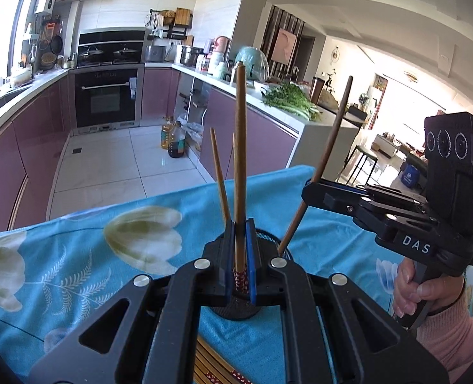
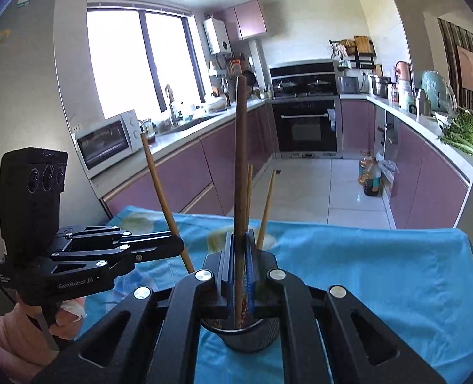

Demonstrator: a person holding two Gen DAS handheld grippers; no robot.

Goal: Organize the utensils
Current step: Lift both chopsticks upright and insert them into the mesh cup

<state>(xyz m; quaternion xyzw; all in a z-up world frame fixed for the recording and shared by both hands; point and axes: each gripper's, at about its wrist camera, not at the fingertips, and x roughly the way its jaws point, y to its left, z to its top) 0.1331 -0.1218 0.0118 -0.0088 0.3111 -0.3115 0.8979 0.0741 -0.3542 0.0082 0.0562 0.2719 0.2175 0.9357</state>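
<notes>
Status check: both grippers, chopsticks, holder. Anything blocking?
Left gripper shut on one chopstick. Right gripper shut on another chopstick. Both over the mesh holder. Nothing blocking.

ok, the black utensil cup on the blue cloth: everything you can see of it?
The black utensil cup is a small round holder, dark with a finely textured or mesh-like wall and a smooth rim. It stands upright on the blue floral cloth, largely hidden behind each hand-held gripper. Two light wooden chopsticks already stand in it, leaning. The left hand-held gripper and right hand-held gripper each hold another chopstick whose patterned red end sits at or just inside its mouth; contact with the rim is unclear.
</notes>
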